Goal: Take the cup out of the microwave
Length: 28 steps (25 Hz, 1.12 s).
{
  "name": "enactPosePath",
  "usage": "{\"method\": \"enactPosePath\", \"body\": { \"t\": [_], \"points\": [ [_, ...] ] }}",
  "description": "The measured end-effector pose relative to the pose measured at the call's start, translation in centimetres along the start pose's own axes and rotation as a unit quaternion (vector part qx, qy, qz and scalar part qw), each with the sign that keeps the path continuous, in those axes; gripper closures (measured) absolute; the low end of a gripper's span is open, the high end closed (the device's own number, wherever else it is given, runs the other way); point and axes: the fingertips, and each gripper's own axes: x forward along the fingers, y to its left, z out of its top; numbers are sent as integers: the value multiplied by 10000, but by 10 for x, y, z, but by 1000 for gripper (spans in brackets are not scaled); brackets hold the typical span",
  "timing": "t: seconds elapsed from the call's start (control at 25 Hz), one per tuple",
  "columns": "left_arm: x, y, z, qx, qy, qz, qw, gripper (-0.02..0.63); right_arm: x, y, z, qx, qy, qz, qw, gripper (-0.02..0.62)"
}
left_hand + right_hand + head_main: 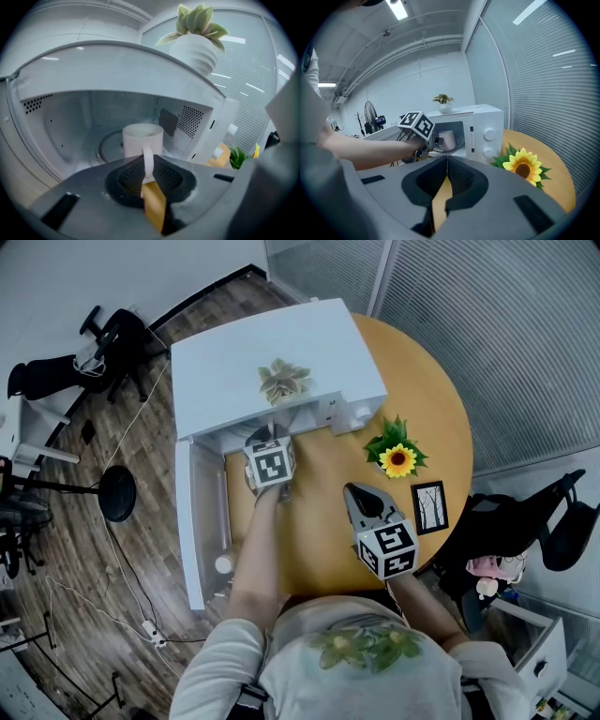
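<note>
- Round wooden table [441,409]: reference piece.
- Artificial sunflower with green leaves [397,459]: on the table, toward its right side.
- Black-framed picture of bare trees [430,506]: on the table, at its near right edge.
- Pale-leaved plant in a white ribbed pot [284,381]: raised above the table's far left part.
- Black office chair [112,334]: on the floor, well left of the table.
- Black round-based stand [117,493]: left of the table.

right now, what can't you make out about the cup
Left gripper view: the cup base is hidden behind the left gripper; its contents can't be seen.
Head view: microwave roof and left gripper cover the cup.
Right gripper view: cup too small, partly behind left gripper.
</note>
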Motion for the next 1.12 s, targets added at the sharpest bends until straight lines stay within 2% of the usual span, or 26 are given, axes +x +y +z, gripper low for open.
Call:
{"method": "enactPosePath", "body": {
  "t": [0.56, 1.12],
  "points": [
    [-25, -3, 9, 2, -275, -23, 9996, 554, -9, 2, 3, -44, -76, 12, 10000, 578],
    [-48, -7, 4, -75, -327, -107, 9994, 554, -22, 6, 3, -93, -170, 1, 9998, 578]
  ]
}}
